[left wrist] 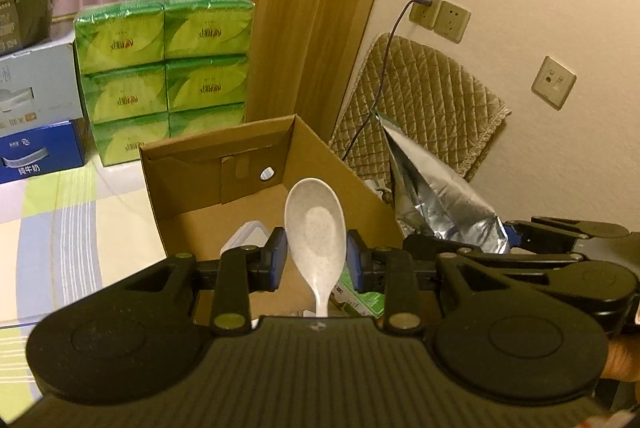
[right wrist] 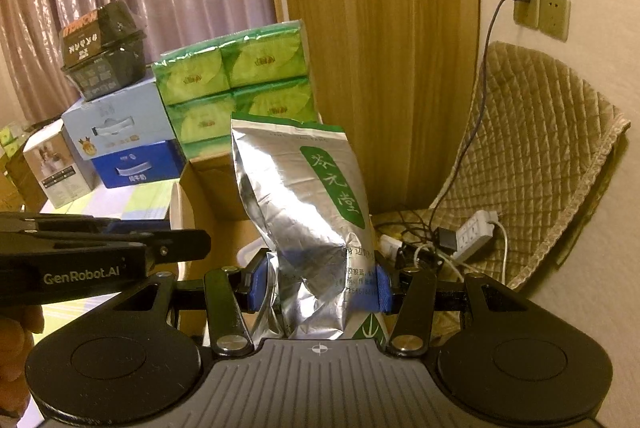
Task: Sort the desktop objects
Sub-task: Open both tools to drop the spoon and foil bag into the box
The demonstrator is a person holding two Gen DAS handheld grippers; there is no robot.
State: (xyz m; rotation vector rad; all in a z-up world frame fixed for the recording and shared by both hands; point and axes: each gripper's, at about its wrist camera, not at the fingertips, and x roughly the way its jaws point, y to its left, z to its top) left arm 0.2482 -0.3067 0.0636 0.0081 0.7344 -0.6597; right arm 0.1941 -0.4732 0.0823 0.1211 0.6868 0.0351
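Observation:
My left gripper (left wrist: 317,260) is shut on a white speckled spoon (left wrist: 316,228), bowl end up, held above an open cardboard box (left wrist: 224,187). Inside the box lie a white lidded container (left wrist: 246,234) and a green packet (left wrist: 360,298). My right gripper (right wrist: 318,284) is shut on a silver foil tea bag (right wrist: 300,195) with a green label, held upright to the right of the box (right wrist: 208,187). The bag also shows in the left wrist view (left wrist: 436,187), and the right gripper (left wrist: 516,230) beside it. The left gripper shows at the left of the right wrist view (right wrist: 180,240).
A stack of green tissue packs (left wrist: 168,75) and blue and grey cartons (left wrist: 40,115) stand behind the box on a striped cloth (left wrist: 60,228). A quilted cushion (right wrist: 540,155), a power strip (right wrist: 476,232) and cables lie at the right by the wall.

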